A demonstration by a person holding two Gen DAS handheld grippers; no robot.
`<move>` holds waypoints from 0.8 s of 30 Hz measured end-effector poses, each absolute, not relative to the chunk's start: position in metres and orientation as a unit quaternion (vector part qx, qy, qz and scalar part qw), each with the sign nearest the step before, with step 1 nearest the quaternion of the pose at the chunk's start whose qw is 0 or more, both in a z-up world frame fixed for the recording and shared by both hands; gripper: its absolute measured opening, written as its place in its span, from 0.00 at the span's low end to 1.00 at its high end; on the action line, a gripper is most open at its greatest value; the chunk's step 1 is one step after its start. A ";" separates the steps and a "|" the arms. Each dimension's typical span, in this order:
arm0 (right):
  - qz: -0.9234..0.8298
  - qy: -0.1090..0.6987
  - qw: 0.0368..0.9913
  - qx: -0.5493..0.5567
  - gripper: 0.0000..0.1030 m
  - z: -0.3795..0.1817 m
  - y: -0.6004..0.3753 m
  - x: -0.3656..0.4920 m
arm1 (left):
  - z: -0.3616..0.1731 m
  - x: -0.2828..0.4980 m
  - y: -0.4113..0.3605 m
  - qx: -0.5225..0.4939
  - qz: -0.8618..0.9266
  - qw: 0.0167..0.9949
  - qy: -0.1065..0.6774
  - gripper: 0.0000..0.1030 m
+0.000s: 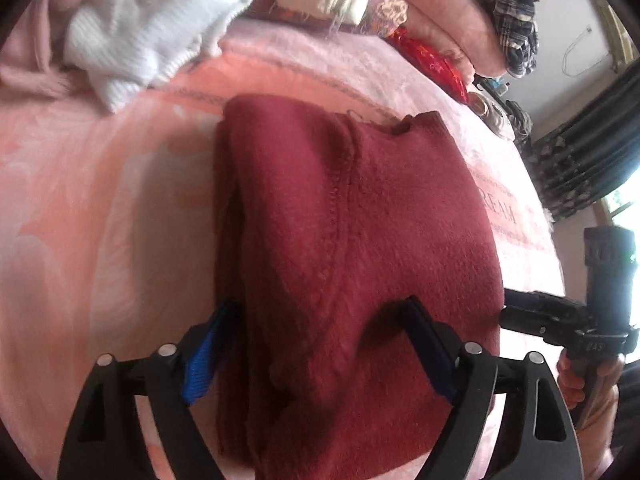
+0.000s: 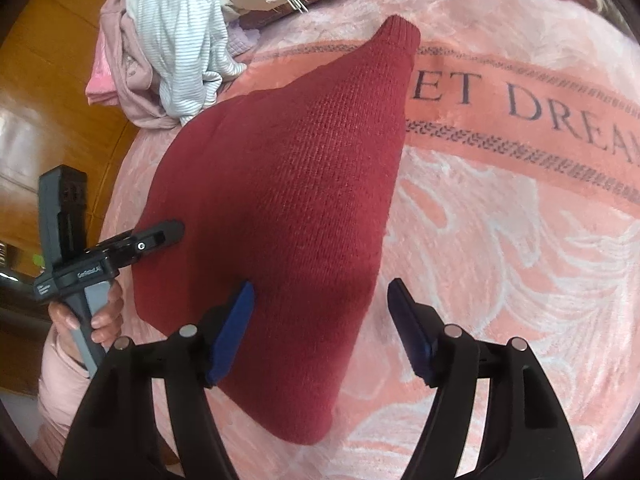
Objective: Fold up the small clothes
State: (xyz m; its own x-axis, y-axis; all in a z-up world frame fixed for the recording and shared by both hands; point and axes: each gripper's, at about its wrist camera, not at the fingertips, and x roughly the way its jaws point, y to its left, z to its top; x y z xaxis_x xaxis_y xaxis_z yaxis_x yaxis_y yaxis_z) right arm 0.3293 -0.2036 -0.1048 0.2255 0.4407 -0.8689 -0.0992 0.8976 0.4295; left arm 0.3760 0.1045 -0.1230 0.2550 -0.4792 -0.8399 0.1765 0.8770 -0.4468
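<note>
Red knitted sweater [image 1: 360,248] fills the lower middle of both wrist views, lying folded on the pink bed blanket [image 2: 500,240], evidently flattened there so it can be folded again. Nearest in the left wrist view, the left hand-held gripper [image 1: 320,344] has its jaws spread wide, straddling the near left edge of the sweater; the blue pads [image 1: 200,364] do not press the cloth, so nothing is gripped. In the right wrist view, the right hand-held gripper [image 2: 320,332] likewise gapes over the sweater's near right edge, one pad above the knit and the other above bare blanket, gripping nothing. I judge both sit at the near edge to catch it for a fold away from the person. Farther up, the sweater tapers to a ribbed cuff [image 2: 400,36] at upper centre. Beyond it, at the upper left, a heap of pale clothes [image 2: 176,40] waits unfolded, kept clear of the working patch.
</note>
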 end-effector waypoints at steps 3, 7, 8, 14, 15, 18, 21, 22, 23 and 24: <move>0.183 0.599 0.765 0.150 0.69 -0.107 -0.204 0.333 | -0.130 0.384 0.112 -0.156 -0.215 0.770 0.580 0.87; 0.192 0.601 0.761 0.153 0.69 -0.108 -0.198 0.336 | -0.142 0.390 0.118 -0.189 -0.226 0.751 0.590 0.90; 0.194 0.602 0.759 0.153 0.71 -0.109 -0.196 0.337 | -0.144 0.391 0.118 -0.194 -0.227 0.749 0.592 0.90; 0.192 0.609 0.752 0.164 0.81 -0.123 -0.192 0.344 | -0.152 0.398 0.107 -0.195 -0.244 0.731 0.607 0.96; 0.194 0.610 0.750 0.167 0.82 -0.126 -0.192 0.345 | -0.154 0.399 0.106 -0.196 -0.247 0.728 0.609 0.97; 0.204 0.615 0.736 0.196 0.82 -0.140 -0.196 0.350 | -0.158 0.400 0.103 -0.193 -0.252 0.729 0.606 0.97; 0.214 0.614 0.723 0.232 0.73 -0.151 -0.200 0.350 | -0.157 0.396 0.101 -0.178 -0.250 0.742 0.596 0.95; 0.218 0.609 0.727 0.231 0.67 -0.149 -0.201 0.348 | -0.155 0.394 0.100 -0.173 -0.252 0.746 0.591 0.86; 0.221 0.605 0.730 0.229 0.59 -0.146 -0.202 0.347 | -0.153 0.392 0.099 -0.172 -0.261 0.748 0.586 0.79; 0.225 0.599 0.732 0.233 0.55 -0.143 -0.204 0.345 | -0.152 0.390 0.100 -0.181 -0.266 0.746 0.584 0.68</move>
State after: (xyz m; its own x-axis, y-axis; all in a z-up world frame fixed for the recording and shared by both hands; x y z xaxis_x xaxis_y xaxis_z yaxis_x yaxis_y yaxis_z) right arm 0.3446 -0.2036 -0.1430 0.1808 0.6086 -0.7726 -0.0506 0.7903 0.6107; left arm 0.3901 0.1001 -0.1523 0.1772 -0.6083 -0.7737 0.1860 0.7927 -0.5806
